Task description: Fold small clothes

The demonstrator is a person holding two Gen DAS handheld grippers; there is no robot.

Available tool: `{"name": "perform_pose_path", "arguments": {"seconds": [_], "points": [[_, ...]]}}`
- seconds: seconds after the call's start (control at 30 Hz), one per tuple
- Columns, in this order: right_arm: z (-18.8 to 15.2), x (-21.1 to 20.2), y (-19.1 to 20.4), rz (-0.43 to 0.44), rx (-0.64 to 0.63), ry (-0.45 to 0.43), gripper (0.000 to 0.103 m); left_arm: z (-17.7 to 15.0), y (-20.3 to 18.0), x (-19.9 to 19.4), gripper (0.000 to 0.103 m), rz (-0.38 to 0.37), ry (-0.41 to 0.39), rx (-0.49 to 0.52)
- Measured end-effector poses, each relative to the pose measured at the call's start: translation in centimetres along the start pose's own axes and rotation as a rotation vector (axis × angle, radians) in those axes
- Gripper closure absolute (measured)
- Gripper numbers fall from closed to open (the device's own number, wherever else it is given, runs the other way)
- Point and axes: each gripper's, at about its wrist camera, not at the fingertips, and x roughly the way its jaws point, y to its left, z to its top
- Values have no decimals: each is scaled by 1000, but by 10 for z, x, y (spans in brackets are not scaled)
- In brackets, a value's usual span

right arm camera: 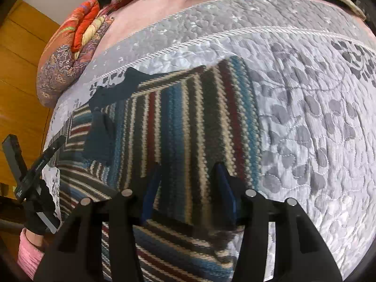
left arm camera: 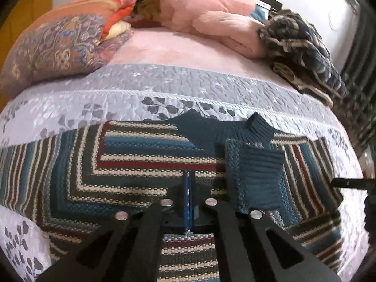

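Observation:
A striped knit sweater [left arm camera: 145, 164] in teal, cream and dark red lies flat on the grey quilted bedspread [left arm camera: 188, 87]. Its dark teal collar [left arm camera: 225, 129] points to the far side. One sleeve is folded across the body, its ribbed teal cuff [left arm camera: 258, 171] just right of my left gripper [left arm camera: 189, 185]. That gripper is shut, blue pads pressed together over the sweater's chest, with no cloth seen between them. My right gripper [right arm camera: 188, 183] stands open above the sweater [right arm camera: 188, 117], its fingers either side of the vertical stripes near the garment's right edge.
Patterned pillows [left arm camera: 58, 47] and a pink blanket [left arm camera: 211, 16] lie at the head of the bed. Another striped knit garment [left arm camera: 303, 47] is heaped at the far right. A gloved hand with a pink sleeve [right arm camera: 33, 242] holds the left gripper's handle. Bare bedspread [right arm camera: 317, 129] extends to the right.

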Motion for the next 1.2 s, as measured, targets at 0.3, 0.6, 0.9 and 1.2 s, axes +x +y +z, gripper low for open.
{"name": "perform_pose_path", "arguments": {"seconds": [0.3, 0.6, 0.9, 1.2], "points": [[5, 4, 6, 8, 5, -3, 50, -10, -109, 16, 42, -28, 48, 207], [4, 1, -15, 45, 53, 2, 51, -27, -153, 72, 57, 80, 168, 258], [3, 2, -16, 32, 37, 3, 51, -14, -117, 47, 94, -95, 124, 140], [4, 7, -12, 9, 35, 4, 49, 10, -28, 13, 97, -201, 62, -5]]}}
